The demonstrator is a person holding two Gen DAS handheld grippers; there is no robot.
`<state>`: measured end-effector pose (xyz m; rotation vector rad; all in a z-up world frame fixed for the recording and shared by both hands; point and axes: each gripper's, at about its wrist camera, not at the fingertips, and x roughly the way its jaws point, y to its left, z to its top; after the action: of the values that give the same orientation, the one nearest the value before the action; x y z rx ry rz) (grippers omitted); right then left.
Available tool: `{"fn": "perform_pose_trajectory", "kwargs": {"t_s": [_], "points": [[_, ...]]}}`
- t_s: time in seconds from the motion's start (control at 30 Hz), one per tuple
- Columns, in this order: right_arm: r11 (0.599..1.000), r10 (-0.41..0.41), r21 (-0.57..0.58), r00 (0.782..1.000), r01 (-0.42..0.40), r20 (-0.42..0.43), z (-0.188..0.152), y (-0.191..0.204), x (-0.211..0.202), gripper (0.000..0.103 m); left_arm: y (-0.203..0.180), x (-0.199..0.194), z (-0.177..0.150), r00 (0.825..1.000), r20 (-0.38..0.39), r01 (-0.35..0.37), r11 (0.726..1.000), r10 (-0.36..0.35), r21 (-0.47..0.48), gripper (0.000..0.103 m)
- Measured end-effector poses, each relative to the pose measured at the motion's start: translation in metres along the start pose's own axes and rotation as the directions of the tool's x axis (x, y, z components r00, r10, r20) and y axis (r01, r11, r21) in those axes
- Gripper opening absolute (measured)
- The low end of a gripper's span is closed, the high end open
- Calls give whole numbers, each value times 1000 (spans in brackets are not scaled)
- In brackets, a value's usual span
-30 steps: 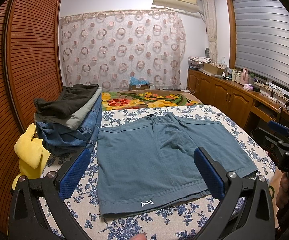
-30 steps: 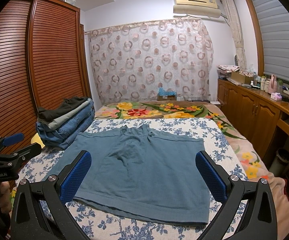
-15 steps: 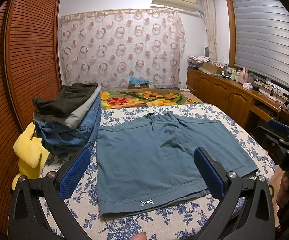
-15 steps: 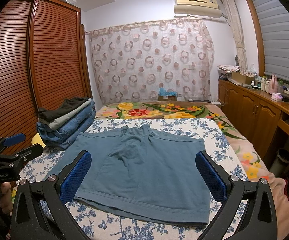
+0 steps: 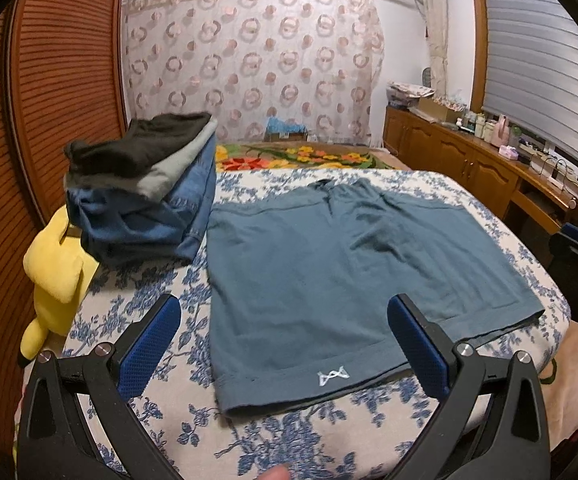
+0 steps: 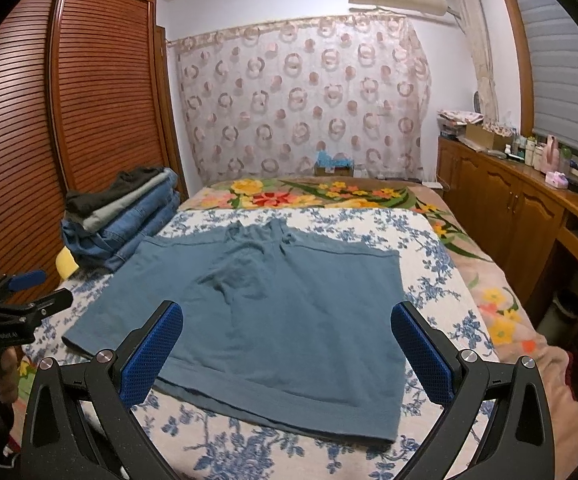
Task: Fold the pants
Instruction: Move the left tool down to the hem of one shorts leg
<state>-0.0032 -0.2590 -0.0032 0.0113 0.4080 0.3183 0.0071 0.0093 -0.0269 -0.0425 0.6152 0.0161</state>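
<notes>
Teal-blue shorts (image 5: 329,276) lie spread flat on the floral bed cover, waistband away from me and leg hems near me, with a small white logo on the near left hem. My left gripper (image 5: 283,344) hovers open above the near left leg hem, nothing between its blue pads. In the right wrist view the same shorts (image 6: 273,312) lie below my right gripper (image 6: 287,348), which is open over the near right hem. Each gripper shows at the edge of the other's view, held by a hand.
A stack of folded clothes (image 5: 145,188) sits on the bed left of the shorts, beside a yellow plush toy (image 5: 53,276). A slatted wooden wardrobe (image 6: 69,120) stands on the left, a wooden cabinet (image 6: 509,208) with small items on the right. The bed's near edge lies just below both grippers.
The left gripper has moved forward and tilted down, closer to the near left hem. The right gripper has dipped slightly toward the shorts. Both stay open.
</notes>
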Motion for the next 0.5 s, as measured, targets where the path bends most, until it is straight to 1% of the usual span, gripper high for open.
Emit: {"fn": "perform_pose_trajectory", "kwargs": {"t_s": [0.3, 0.4, 0.5], "points": [[1000, -10, -9, 999, 10, -37, 0, 3, 1, 103, 29, 12, -14, 999, -43, -17, 999, 16, -31, 103], [1000, -11, -18, 998, 10, -58, -2, 5, 2, 103, 42, 16, -22, 998, -59, -40, 998, 37, -51, 103], [1000, -9, -26, 997, 7, -83, -3, 6, 4, 103, 53, 18, -29, 996, -76, -49, 996, 43, -74, 103]]}}
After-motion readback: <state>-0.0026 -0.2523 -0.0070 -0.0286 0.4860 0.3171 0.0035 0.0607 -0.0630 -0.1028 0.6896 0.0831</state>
